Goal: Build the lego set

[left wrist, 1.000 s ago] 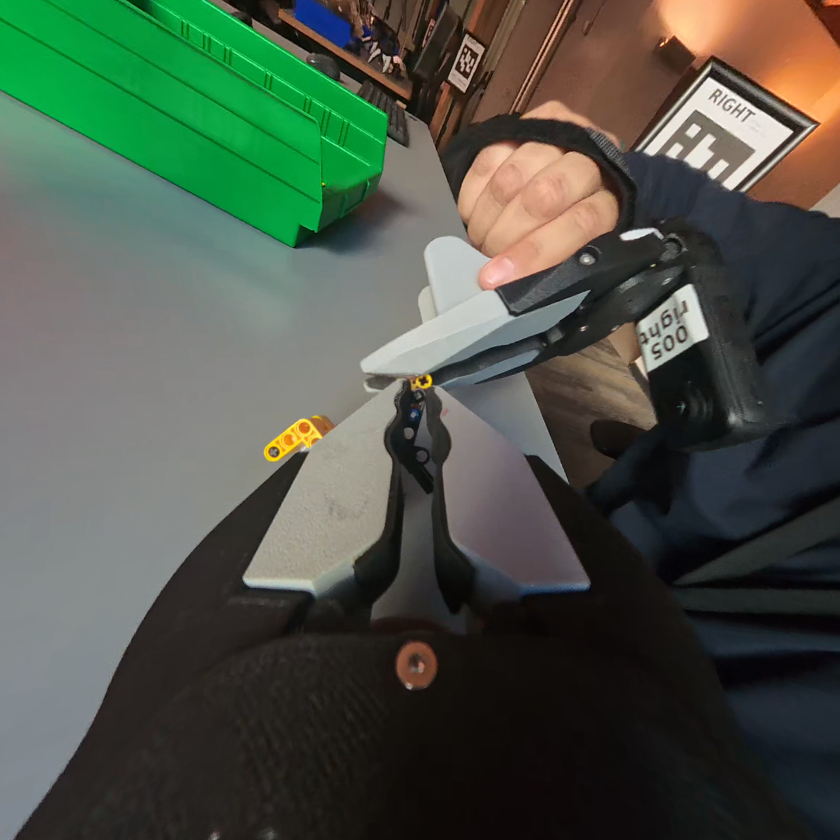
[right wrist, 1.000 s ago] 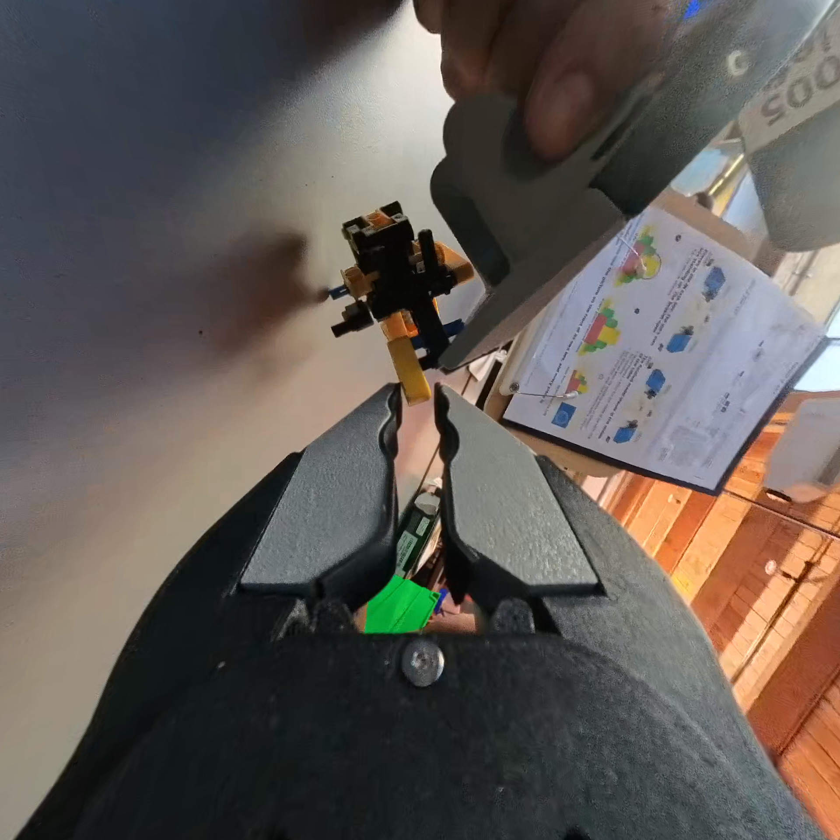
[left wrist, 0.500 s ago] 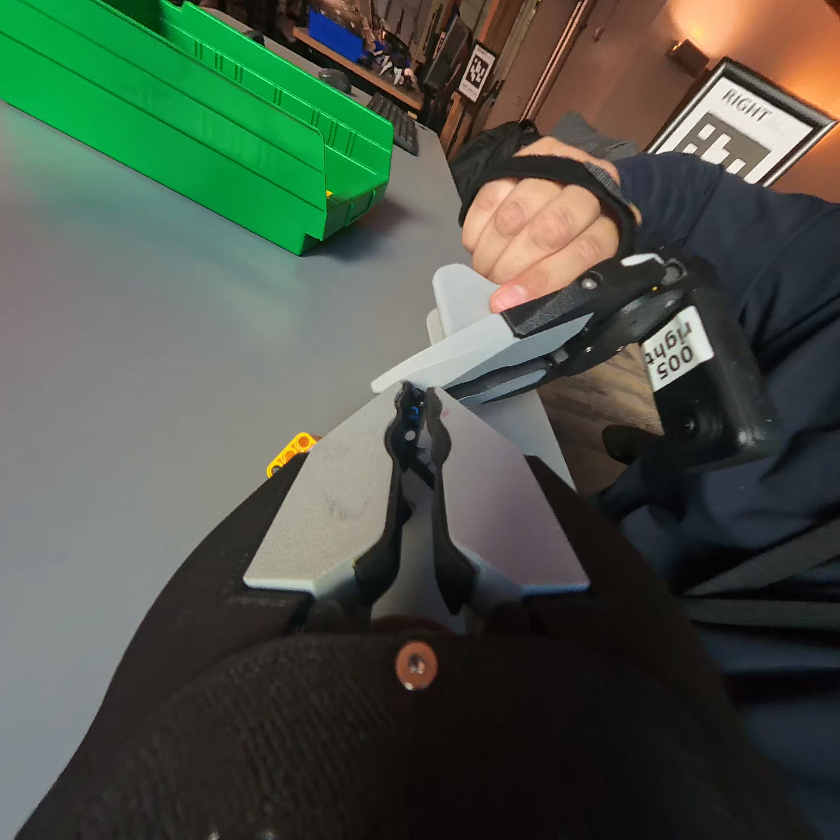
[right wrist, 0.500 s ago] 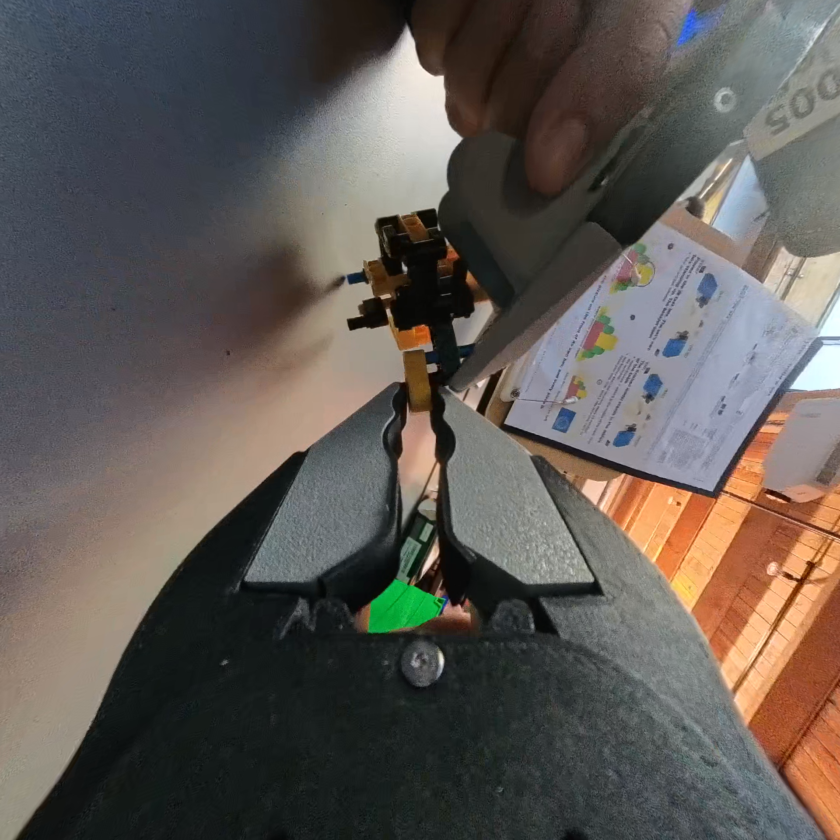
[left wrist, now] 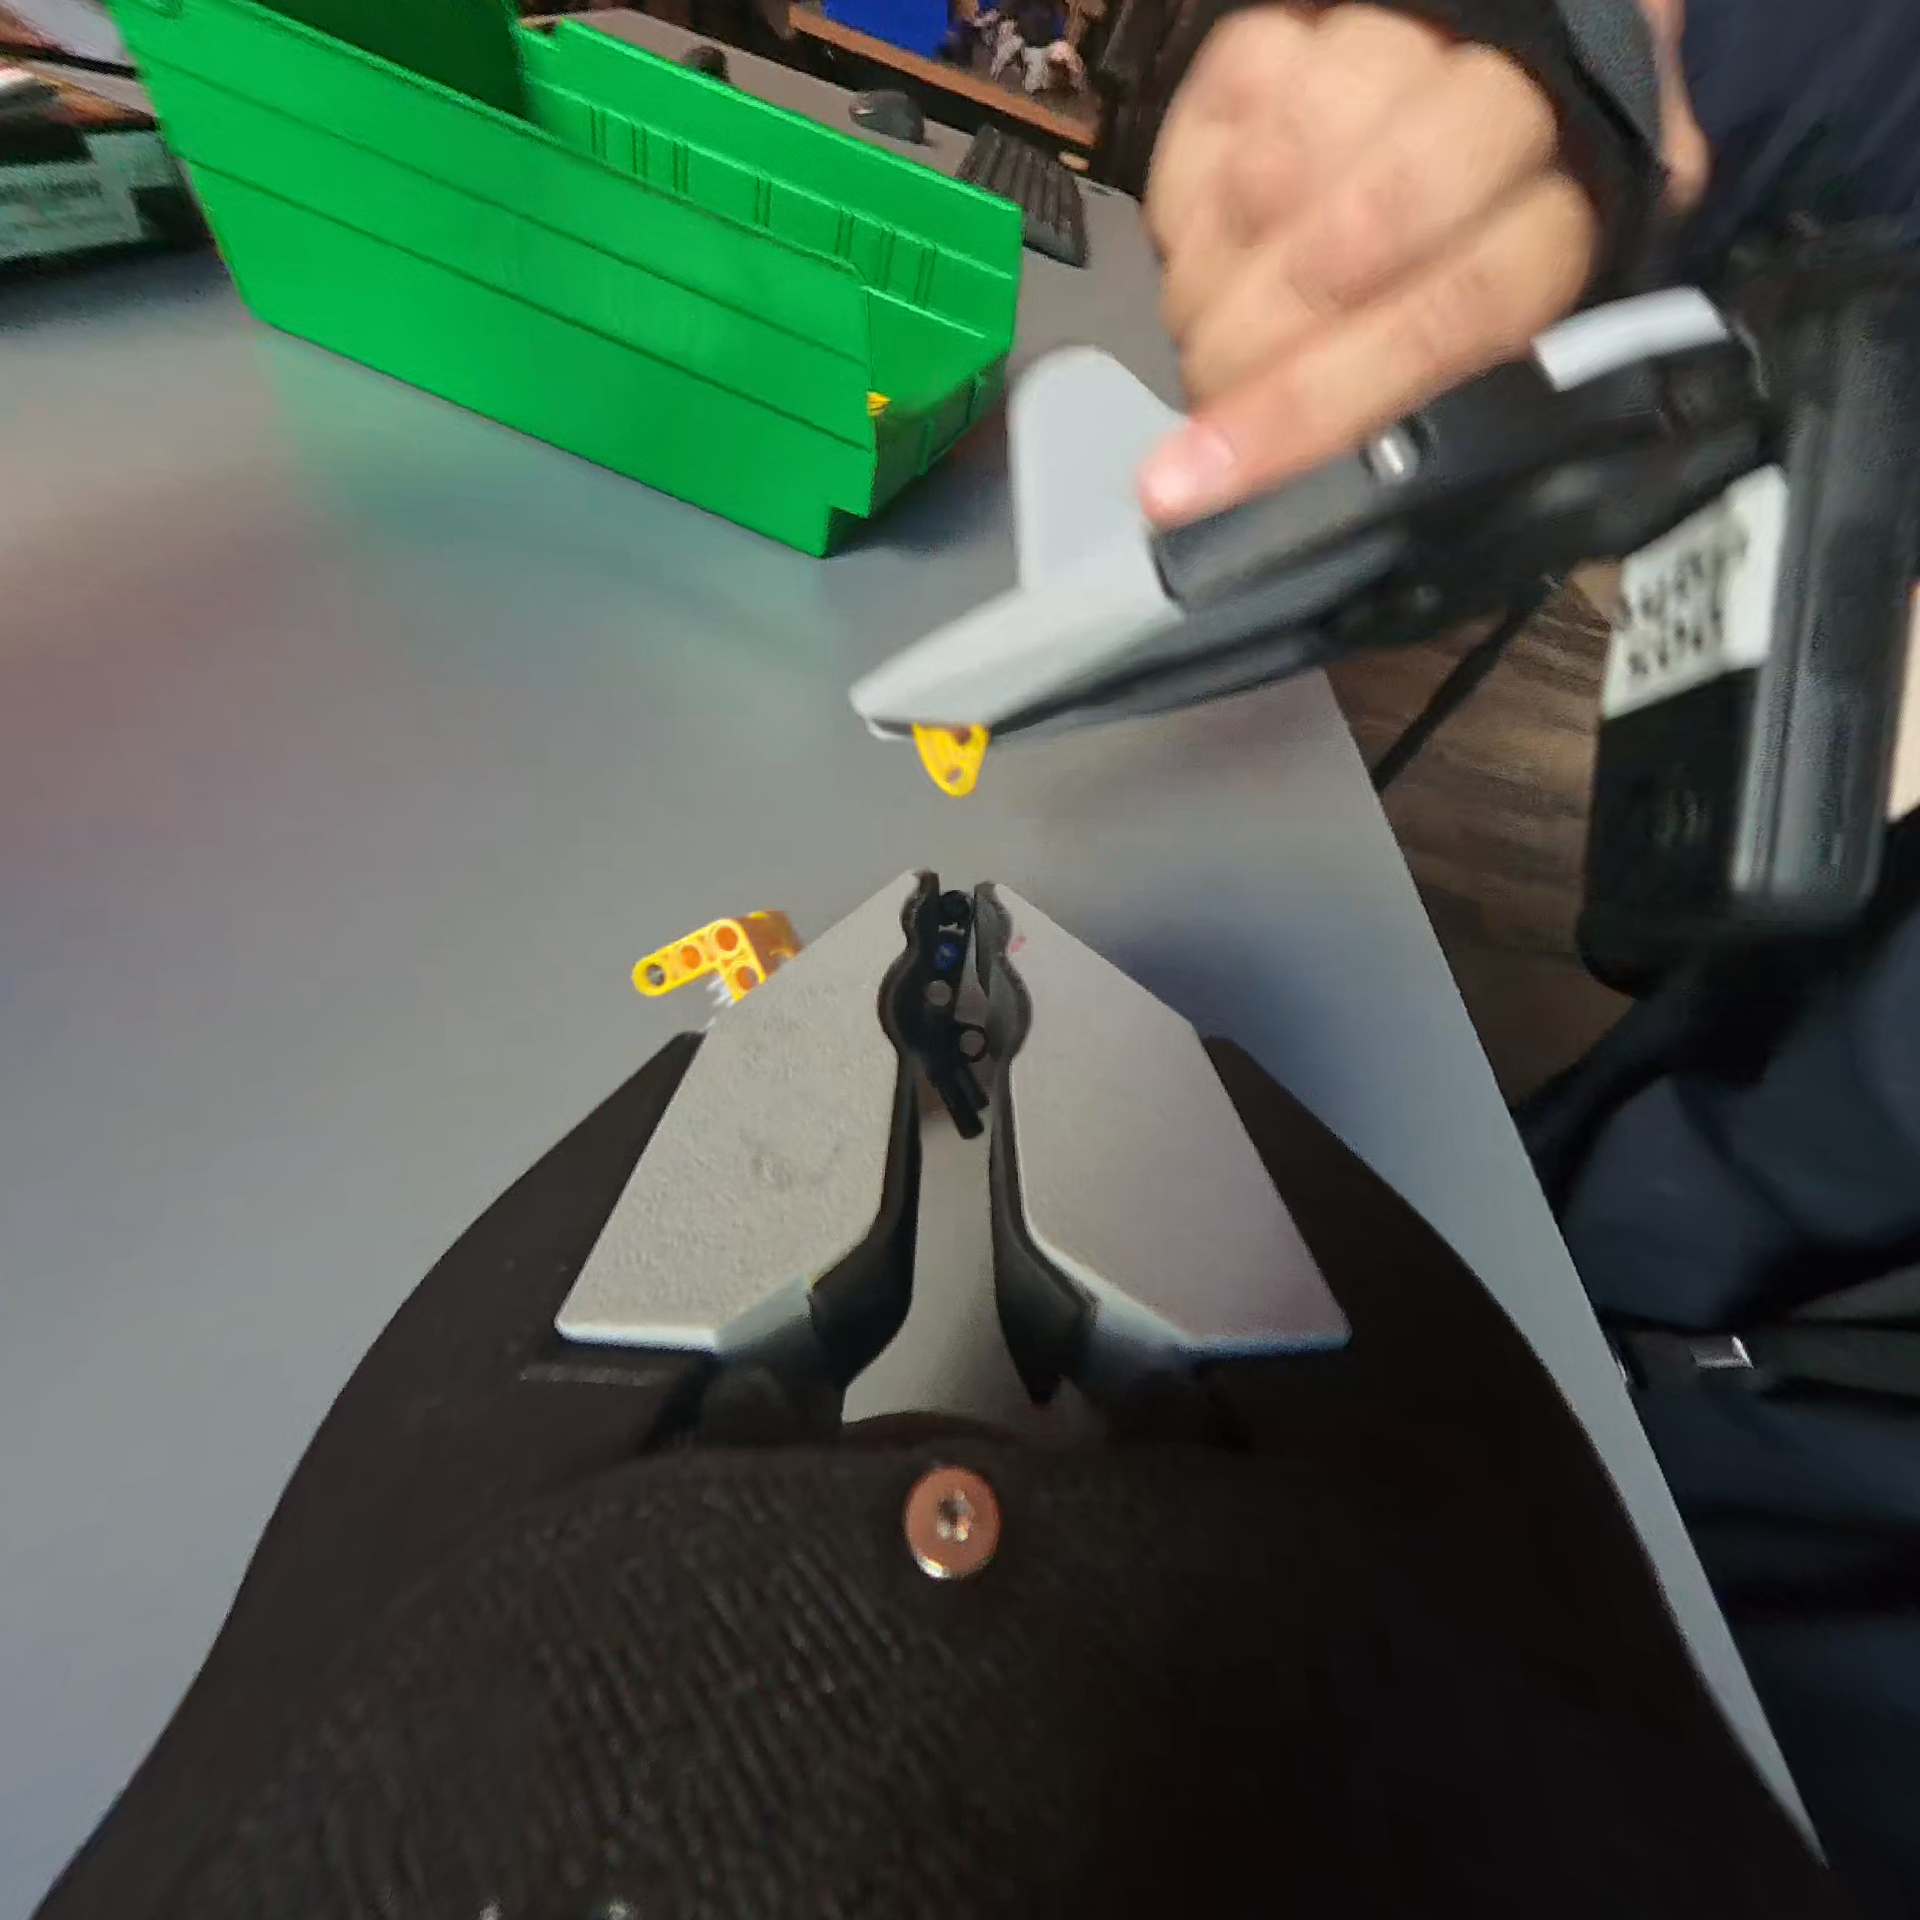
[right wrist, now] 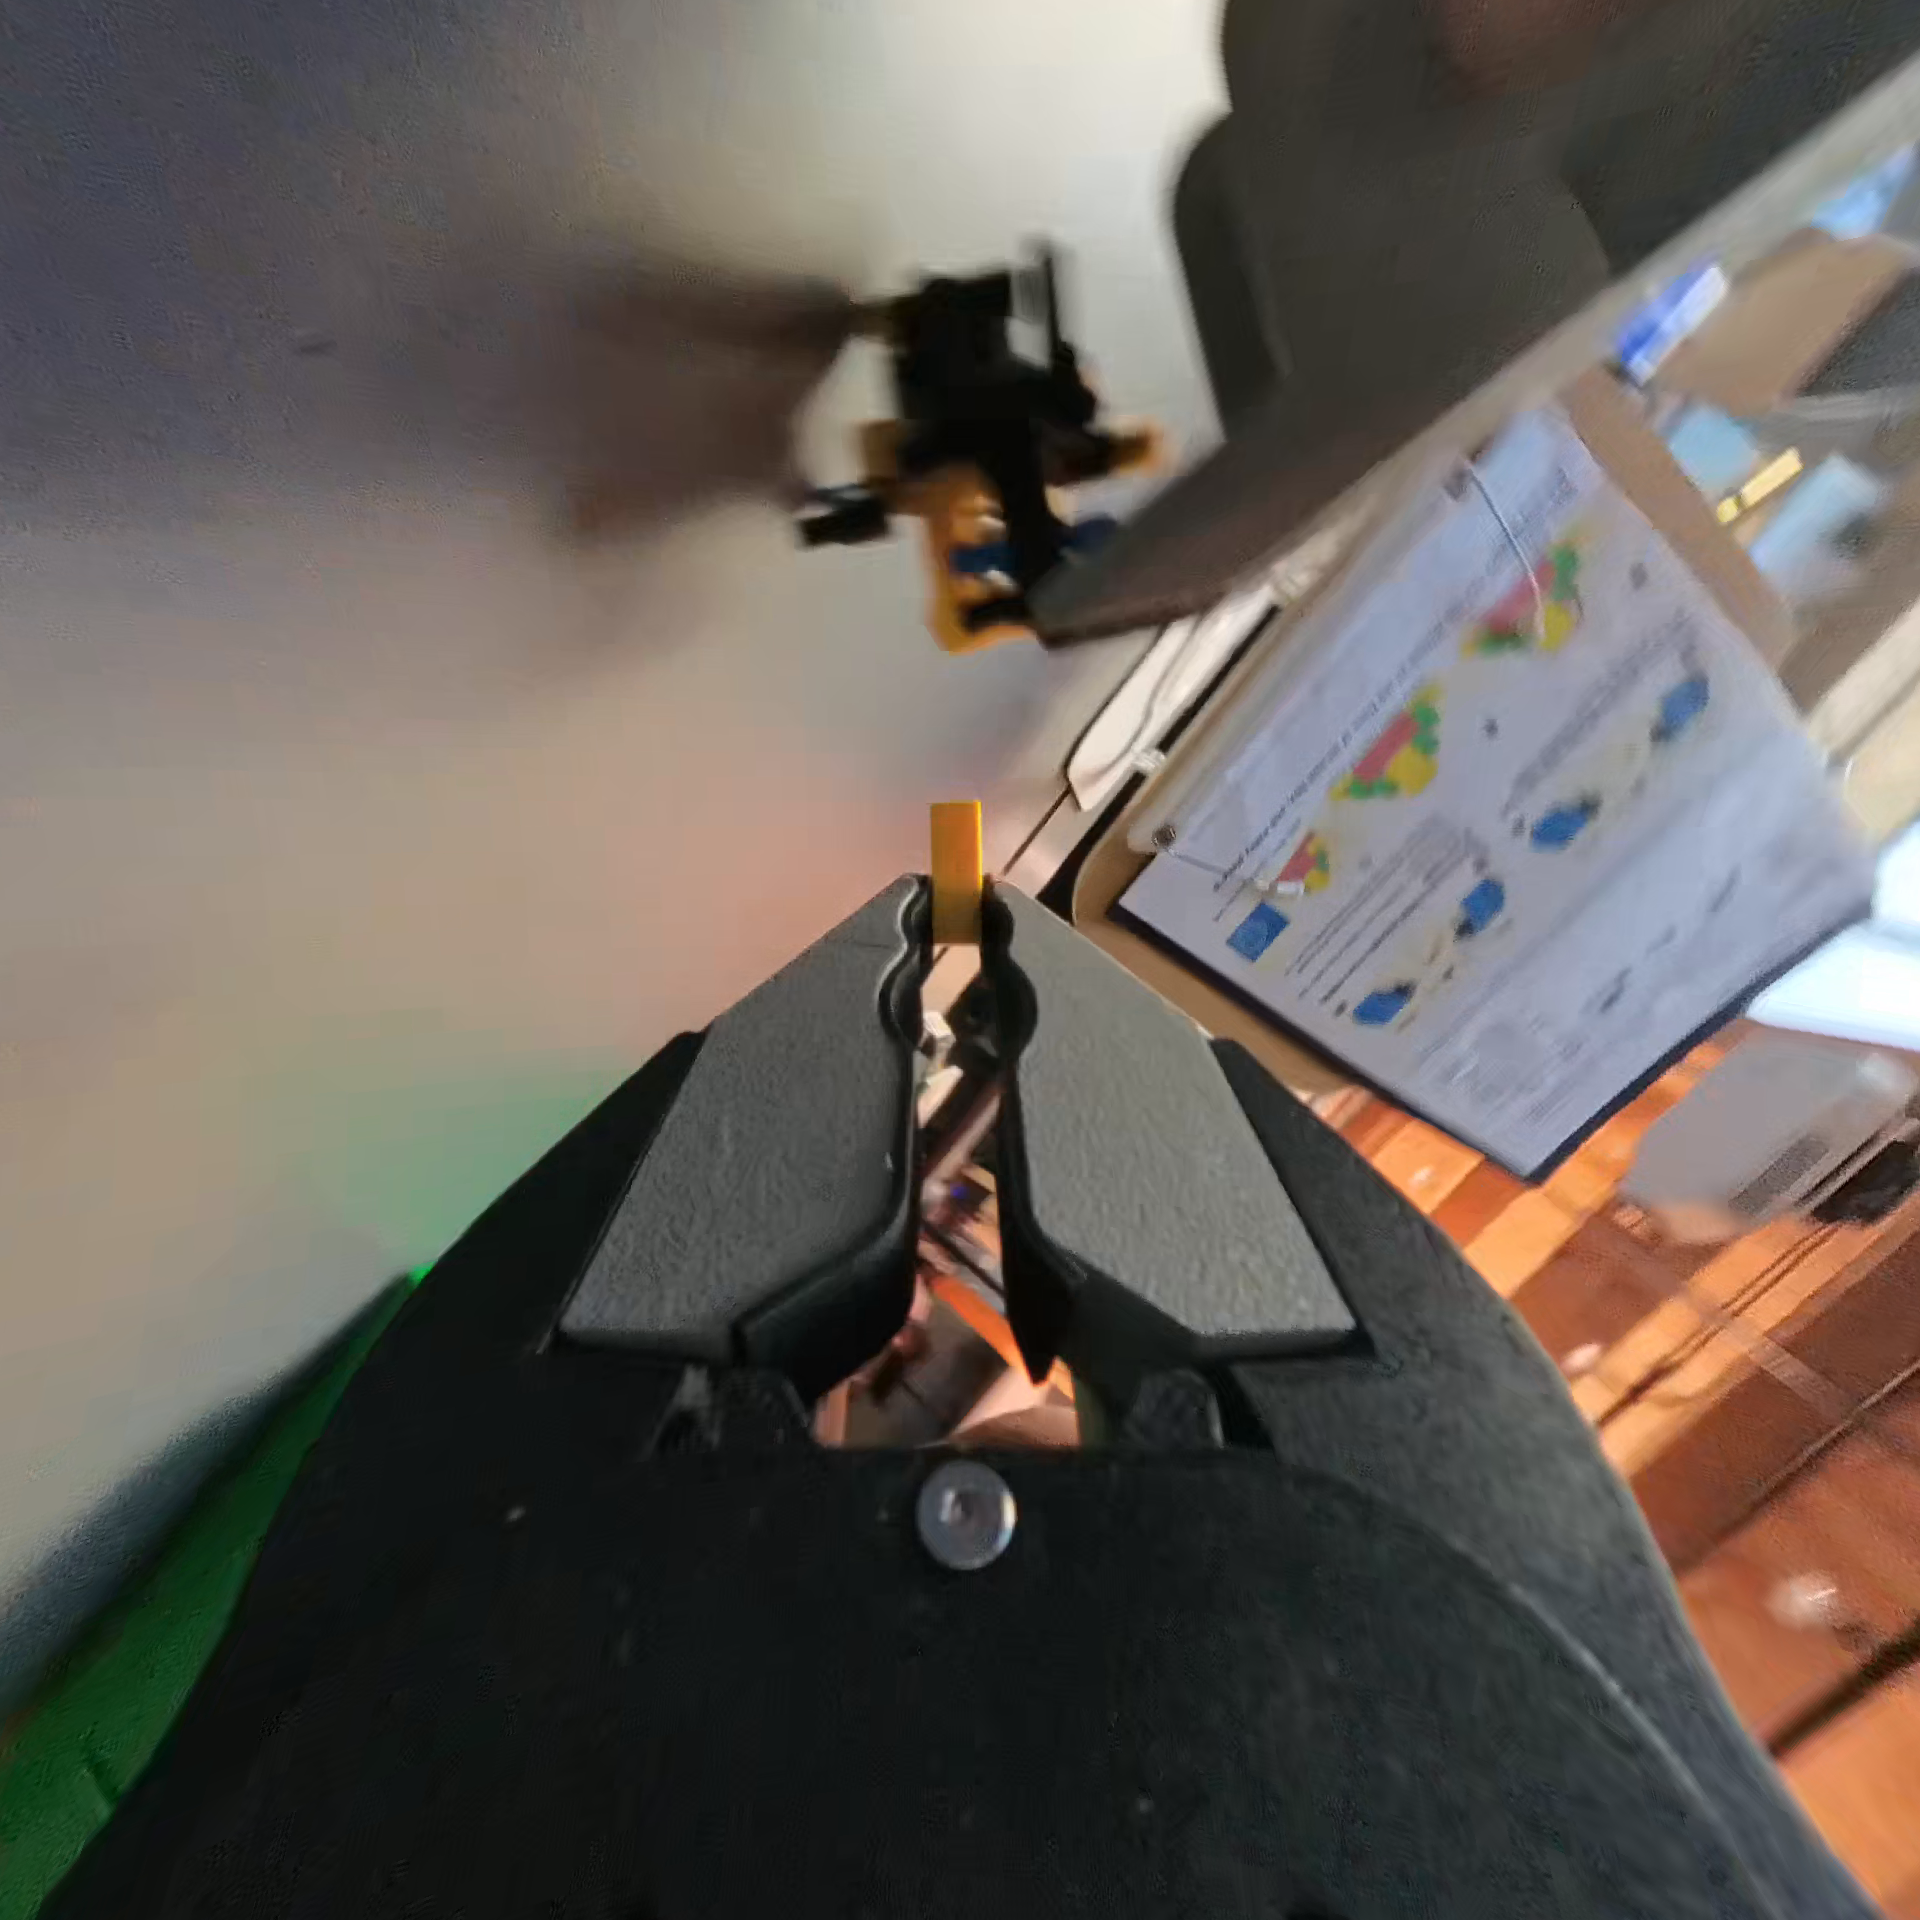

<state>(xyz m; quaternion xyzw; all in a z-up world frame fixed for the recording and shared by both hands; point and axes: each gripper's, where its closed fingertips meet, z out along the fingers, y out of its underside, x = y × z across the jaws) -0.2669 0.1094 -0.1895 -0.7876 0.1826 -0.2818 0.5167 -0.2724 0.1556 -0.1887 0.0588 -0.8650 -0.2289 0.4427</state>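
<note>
Right gripper (right wrist: 954, 902) pinches a small stiff yellow piece (right wrist: 955, 871) by its flat sides; left gripper (left wrist: 951, 902) clamps the black-and-yellow model (right wrist: 987, 457), likely fragile, best held by its black beam.

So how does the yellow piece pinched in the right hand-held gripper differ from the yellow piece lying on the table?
The yellow piece in the right hand-held gripper is held in the air; the L-shaped yellow beam lies flat on the grey table, untouched. The gripped piece looks short and rounded, with only its tip showing; the beam is bent at a corner and shows a row of holes. Both are yellow with round holes.
</note>
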